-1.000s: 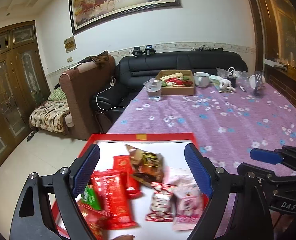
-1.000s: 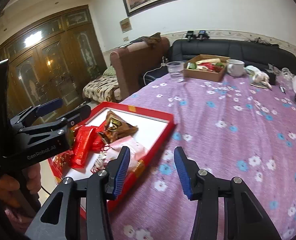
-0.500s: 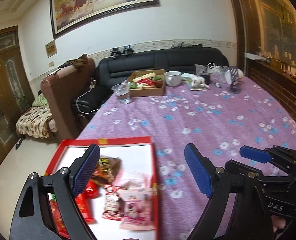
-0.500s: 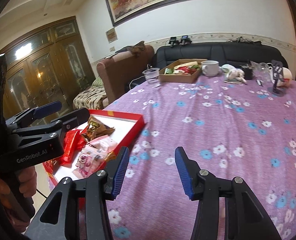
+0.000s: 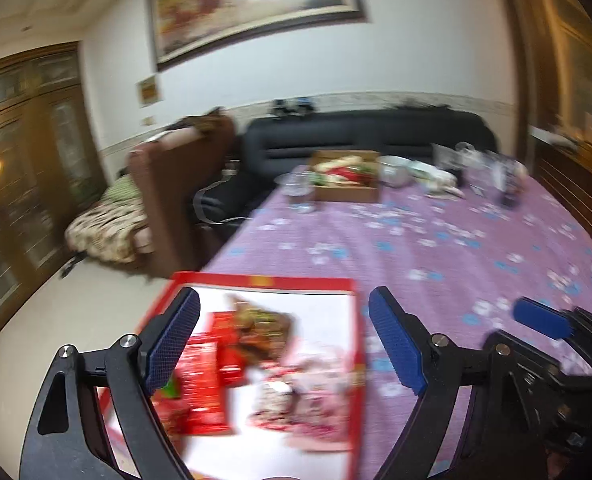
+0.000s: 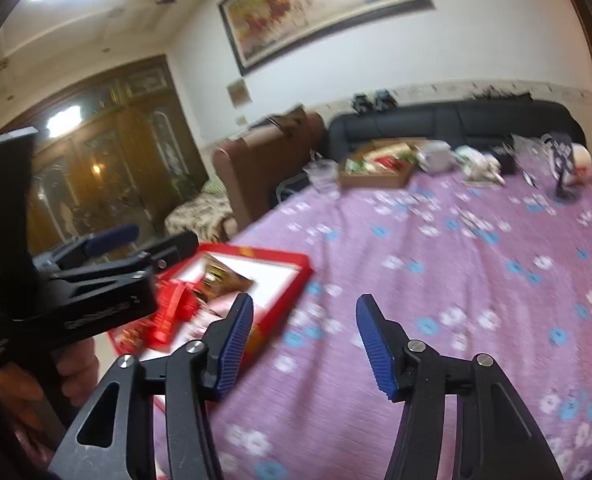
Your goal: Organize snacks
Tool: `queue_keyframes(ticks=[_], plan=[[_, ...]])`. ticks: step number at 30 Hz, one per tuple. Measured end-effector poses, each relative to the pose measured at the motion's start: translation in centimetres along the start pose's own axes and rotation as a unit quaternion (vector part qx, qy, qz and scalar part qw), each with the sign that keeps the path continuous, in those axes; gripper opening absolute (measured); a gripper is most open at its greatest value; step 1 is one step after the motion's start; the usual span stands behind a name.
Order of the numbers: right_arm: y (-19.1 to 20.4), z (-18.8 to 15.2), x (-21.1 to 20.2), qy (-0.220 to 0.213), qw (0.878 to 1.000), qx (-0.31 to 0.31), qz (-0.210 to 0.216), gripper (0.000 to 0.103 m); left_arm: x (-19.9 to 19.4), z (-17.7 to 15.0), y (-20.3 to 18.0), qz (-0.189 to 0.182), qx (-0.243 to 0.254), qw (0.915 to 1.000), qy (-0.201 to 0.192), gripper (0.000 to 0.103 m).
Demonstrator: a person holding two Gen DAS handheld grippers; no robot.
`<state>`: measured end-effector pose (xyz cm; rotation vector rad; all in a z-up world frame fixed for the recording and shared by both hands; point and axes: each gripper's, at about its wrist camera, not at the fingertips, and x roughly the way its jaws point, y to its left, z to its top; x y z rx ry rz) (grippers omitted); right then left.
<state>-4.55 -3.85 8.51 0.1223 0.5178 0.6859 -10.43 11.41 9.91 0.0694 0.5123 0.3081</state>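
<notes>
I see left gripper (image 5: 283,336) fingers wide over red snack tray (image 5: 263,281), lower left; long axis runs up-frame | right gripper (image 6: 304,346) wide, empty

My claw pads (image 5: 171,342) are blue on black arms. The tray (image 5: 263,281) has a red rim and a white floor. The snack packs (image 5: 203,376) in it are red, brown and pink. The tablecloth (image 6: 476,280) is purple with blue and white flowers.
</notes>
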Motion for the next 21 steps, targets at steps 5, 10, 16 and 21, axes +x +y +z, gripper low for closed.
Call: queue_keyframes(ticks=[5,10,16,21], plan=[[5.2,-0.2,1.4,0.002,0.998,-0.029,0.055,0.07,-1.5,-1.2,5.3,0.086,-0.027,0.9958,-0.014,0.087],[9.1,-1.2,3.2,0.033,0.994,-0.066,0.086,0.07,-2.4,-2.8,8.9,0.112,-0.051,0.9924,-0.004,0.087],[11.1,-1.9,3.8,0.047,0.99,-0.083,0.106,0.07,-3.0,-3.6,10.9,0.11,-0.075,0.991,-0.003,0.087],[11.5,-2.1,4.4,0.051,0.989,-0.085,0.107,0.07,-2.8,-3.4,10.6,0.084,-0.084,0.9928,-0.011,0.087]])
